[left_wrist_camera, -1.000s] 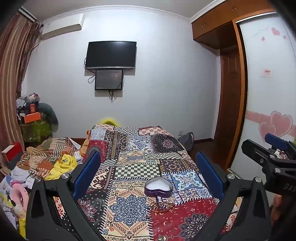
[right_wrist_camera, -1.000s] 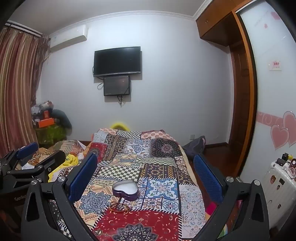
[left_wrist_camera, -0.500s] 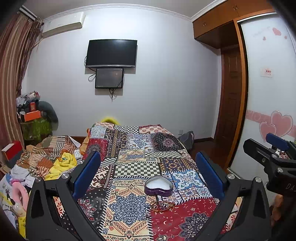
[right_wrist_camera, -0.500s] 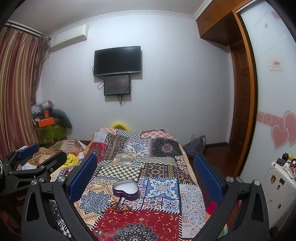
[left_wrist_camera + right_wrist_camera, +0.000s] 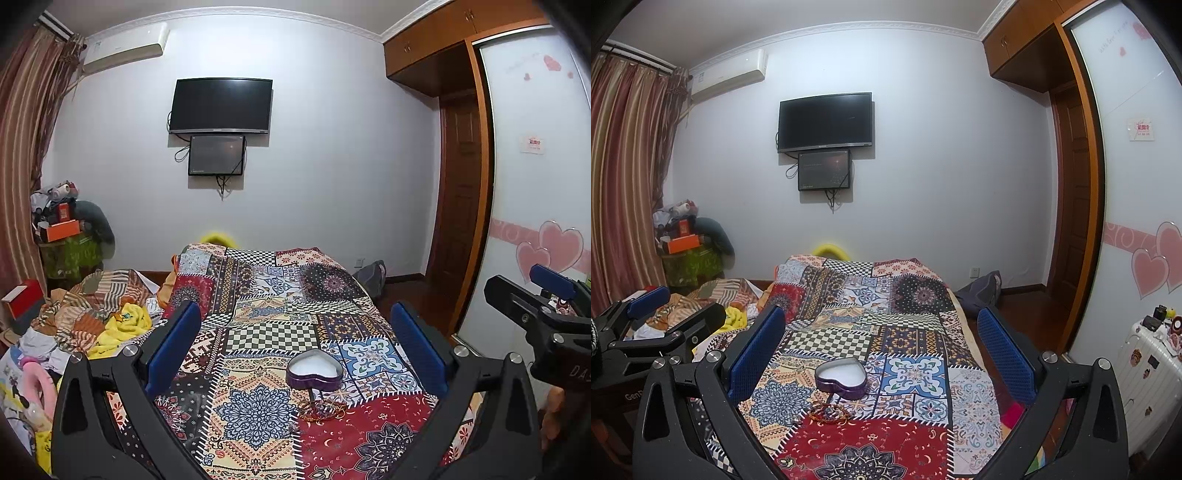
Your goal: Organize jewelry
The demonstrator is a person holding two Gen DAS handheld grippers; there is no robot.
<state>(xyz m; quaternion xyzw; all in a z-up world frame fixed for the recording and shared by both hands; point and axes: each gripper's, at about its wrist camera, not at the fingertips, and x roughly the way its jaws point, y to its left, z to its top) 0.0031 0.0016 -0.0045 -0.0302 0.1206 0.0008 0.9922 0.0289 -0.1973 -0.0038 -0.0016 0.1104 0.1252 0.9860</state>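
A purple heart-shaped tin (image 5: 314, 373) (image 5: 841, 377) with a pale inside lies open on the patchwork bedspread (image 5: 258, 332) (image 5: 908, 332). Just in front of it rests a small heap of bracelets (image 5: 320, 408) (image 5: 829, 411), red and gold. My left gripper (image 5: 295, 339) hangs open above the bed, short of the tin, nothing between its blue pads. My right gripper (image 5: 882, 343) is open too, held above the same spot. In the left wrist view the right gripper (image 5: 539, 295) shows at the right edge; in the right wrist view the left gripper (image 5: 665, 317) shows at the left.
Crumpled blankets and a yellow cloth (image 5: 122, 325) pile up left of the bed. A cluttered stand (image 5: 70, 240) sits in the far left corner. A television (image 5: 221, 105) hangs on the far wall. A wardrobe door with hearts (image 5: 1145, 258) and a white suitcase (image 5: 1148, 365) stand on the right.
Both views have tilted slightly, so the room sits a little higher in frame. Both grippers stay open; the tin and bracelets have not moved.
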